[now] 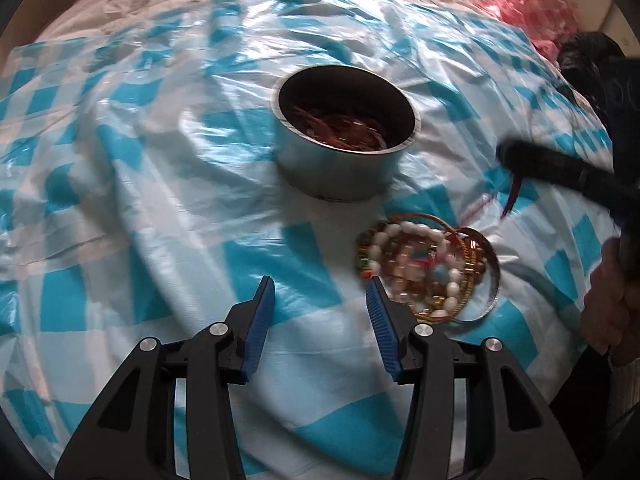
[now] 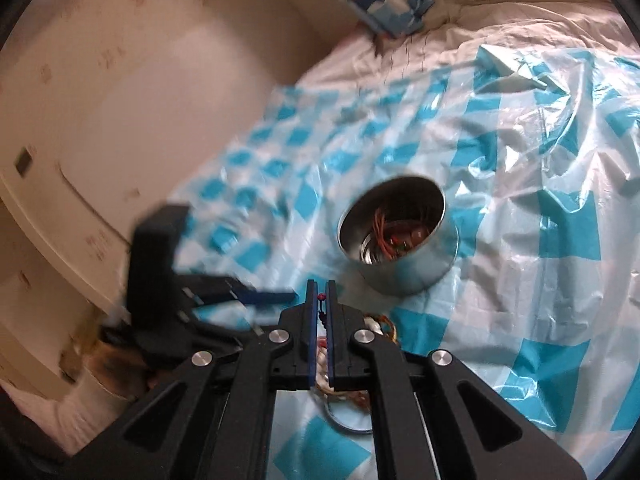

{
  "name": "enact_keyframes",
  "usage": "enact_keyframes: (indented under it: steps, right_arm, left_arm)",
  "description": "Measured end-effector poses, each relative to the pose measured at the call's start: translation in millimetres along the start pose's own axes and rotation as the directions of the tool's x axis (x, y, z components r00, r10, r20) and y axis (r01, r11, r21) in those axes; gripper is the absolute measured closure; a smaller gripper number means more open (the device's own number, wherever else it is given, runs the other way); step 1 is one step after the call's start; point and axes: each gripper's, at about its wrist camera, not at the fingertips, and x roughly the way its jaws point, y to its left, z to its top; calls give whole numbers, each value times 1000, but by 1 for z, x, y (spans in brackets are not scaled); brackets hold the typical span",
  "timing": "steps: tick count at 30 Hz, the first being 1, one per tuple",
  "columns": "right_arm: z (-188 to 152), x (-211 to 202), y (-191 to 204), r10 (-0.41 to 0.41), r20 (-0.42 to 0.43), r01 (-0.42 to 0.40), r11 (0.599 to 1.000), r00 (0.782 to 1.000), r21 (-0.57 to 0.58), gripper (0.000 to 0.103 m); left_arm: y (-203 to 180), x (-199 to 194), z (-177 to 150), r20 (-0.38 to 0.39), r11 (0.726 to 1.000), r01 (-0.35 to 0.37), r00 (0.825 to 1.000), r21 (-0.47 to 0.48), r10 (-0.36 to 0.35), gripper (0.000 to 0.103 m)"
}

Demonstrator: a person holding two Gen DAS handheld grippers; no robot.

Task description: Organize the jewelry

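A round metal tin (image 1: 346, 176) (image 2: 416, 276) stands on the blue-and-white checked sheet (image 1: 160, 200) with red cords lying inside it. Just in front of it, a shallow metal lid (image 1: 494, 280) holds a heap of bead bracelets (image 1: 420, 264) (image 2: 380, 326). My left gripper (image 1: 320, 304) hovers open to the left of that heap, with nothing between its fingers. My right gripper (image 2: 320, 285) (image 1: 510, 156) is shut on a thin red cord (image 2: 320, 312) with a small bead at its tip. In the left wrist view the red cord (image 1: 515, 194) dangles above the sheet, to the right of the tin.
The crumpled sheet covers a bed with pale bedding (image 2: 500, 12). A pink checked cloth (image 1: 528, 4) lies at the far right corner. A white wall or cabinet (image 2: 100, 120) rises along the bed's left side. A person's hand (image 1: 608, 312) grips the right tool.
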Motion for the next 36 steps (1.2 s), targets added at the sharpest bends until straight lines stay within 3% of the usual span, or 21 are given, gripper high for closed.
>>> enact_keyframes:
  steps: [4, 13, 14, 15, 17, 19, 22, 28, 36]
  right_arm:
    - [10, -15, -6, 40, 75, -42, 999, 996, 31, 98]
    - [16, -30, -22, 37, 140, -47, 996, 990, 71, 98]
    - [17, -31, -23, 37, 145, -48, 996, 989, 75, 98]
    - [17, -32, -25, 36, 149, -48, 996, 988, 78, 98]
    - [19, -33, -28, 34, 157, -48, 995, 987, 88, 98]
    - [19, -35, -30, 34, 164, -50, 994, 986, 95, 98]
    - [21, -37, -33, 33, 174, -51, 993, 984, 103, 98]
    - [22, -40, -35, 33, 186, -54, 993, 982, 105, 98]
    - [24, -41, -36, 33, 193, -54, 993, 981, 107, 98]
  left_arm:
    - [-13, 8, 2, -4, 1000, -7, 1000, 21, 7, 55]
    - [-15, 15, 10, 10, 1000, 12, 1000, 10, -12, 53]
    - [-15, 15, 11, 13, 1000, 16, 1000, 8, -17, 61]
    - [-14, 16, 12, 10, 999, 39, 999, 3, -39, 77]
    - [-15, 15, 12, 7, 997, 83, 996, 0, -83, 92]
    - [-17, 15, 12, 8, 998, 62, 998, 20, -62, 95]
    - [-15, 10, 12, 24, 996, 87, 996, 12, -87, 98]
    - [0, -9, 17, 91, 980, 196, 977, -38, -192, 98]
    - [14, -35, 22, 198, 945, 323, 931, -60, -306, 99]
